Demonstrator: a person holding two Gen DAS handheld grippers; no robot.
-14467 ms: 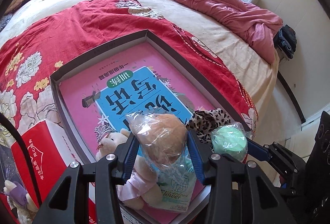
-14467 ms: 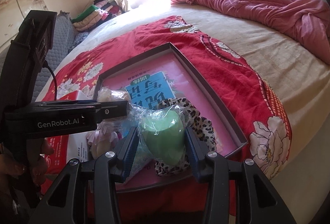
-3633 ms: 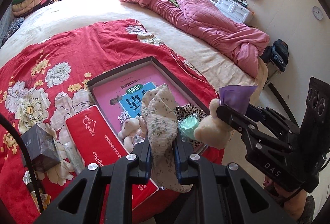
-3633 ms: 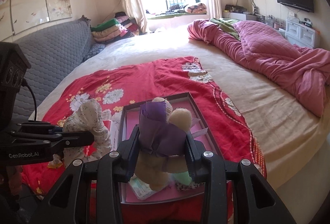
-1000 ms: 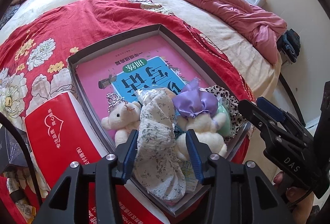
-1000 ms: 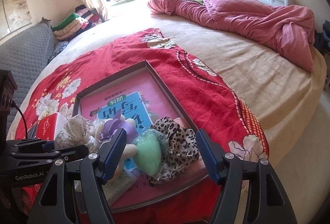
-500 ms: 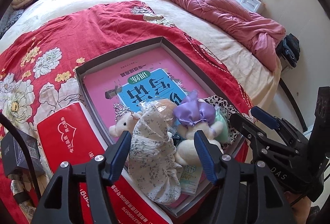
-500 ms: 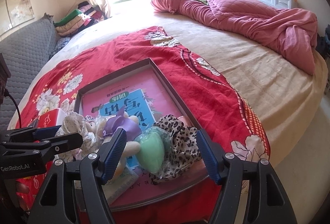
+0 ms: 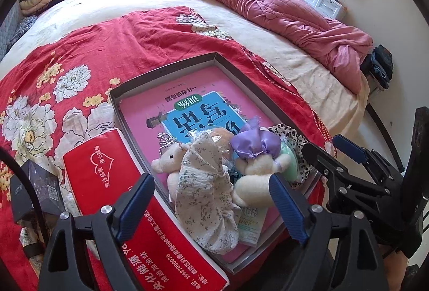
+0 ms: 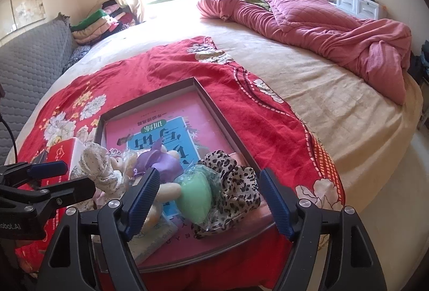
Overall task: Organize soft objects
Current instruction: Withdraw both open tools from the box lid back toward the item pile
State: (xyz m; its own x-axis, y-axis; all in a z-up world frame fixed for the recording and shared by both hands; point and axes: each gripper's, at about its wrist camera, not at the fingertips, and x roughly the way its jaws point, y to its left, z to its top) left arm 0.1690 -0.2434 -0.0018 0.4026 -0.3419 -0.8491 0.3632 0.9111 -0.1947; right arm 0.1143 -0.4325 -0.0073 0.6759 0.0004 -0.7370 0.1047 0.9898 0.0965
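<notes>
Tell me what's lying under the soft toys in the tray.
Under the toys a pink book with a blue panel covers the floor of the tray. A small pale packet pokes out near the front edge. Anything else beneath the pile is hidden.

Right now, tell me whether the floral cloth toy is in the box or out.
In. The floral cloth toy lies inside the box, on the pink book, its lower end draped near the front rim. The left tool stands open around it.

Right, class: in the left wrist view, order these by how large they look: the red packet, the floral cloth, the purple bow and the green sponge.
1. red packet
2. floral cloth
3. purple bow
4. green sponge, partly hidden, so its rank is unsure

The packet and cloth lie nearest the camera, which flatters them.
</notes>
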